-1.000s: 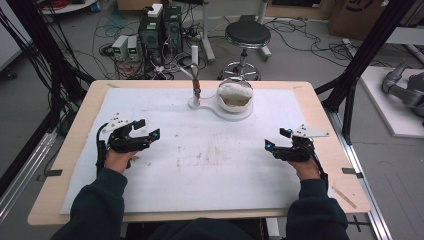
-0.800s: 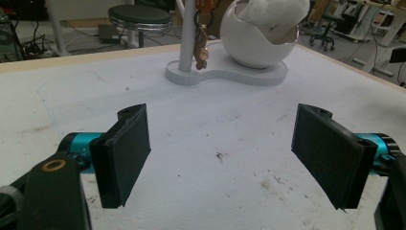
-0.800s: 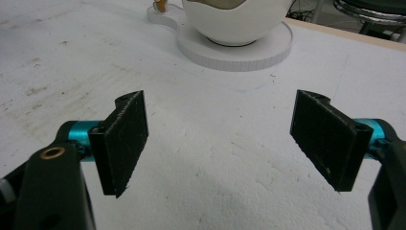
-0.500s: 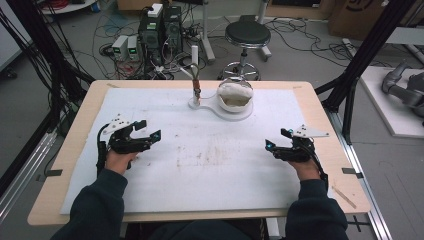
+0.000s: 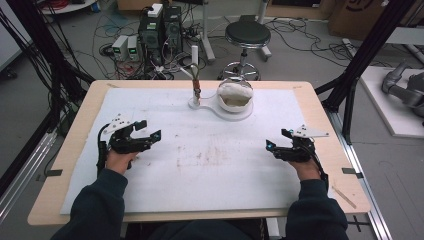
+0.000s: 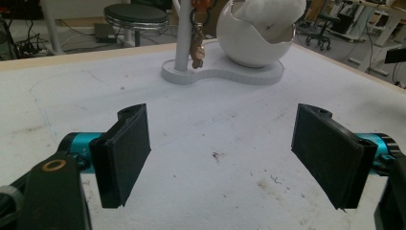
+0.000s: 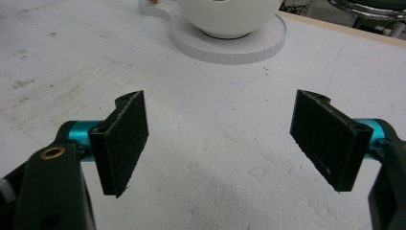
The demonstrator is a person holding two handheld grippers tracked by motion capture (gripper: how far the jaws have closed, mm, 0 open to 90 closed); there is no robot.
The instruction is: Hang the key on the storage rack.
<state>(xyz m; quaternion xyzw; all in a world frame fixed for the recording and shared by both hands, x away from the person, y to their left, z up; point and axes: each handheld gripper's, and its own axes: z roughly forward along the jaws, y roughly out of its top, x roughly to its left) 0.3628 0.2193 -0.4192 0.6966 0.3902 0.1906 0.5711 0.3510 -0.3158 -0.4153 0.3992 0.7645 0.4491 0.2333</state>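
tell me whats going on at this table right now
A person sits at a table covered with a white mat, holding a two-jaw gripper in each hand. The left gripper and the right gripper both rest low over the mat with jaws wide open, holding nothing. At the far edge stands a white stand with a round white bowl on it and a post from which a small brownish charm hangs. Neither gripper touches it.

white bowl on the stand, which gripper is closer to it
Right, narrowly. The white bowl sits at the table's far middle; the right gripper is below and right of it, the left gripper farther off to its lower left.
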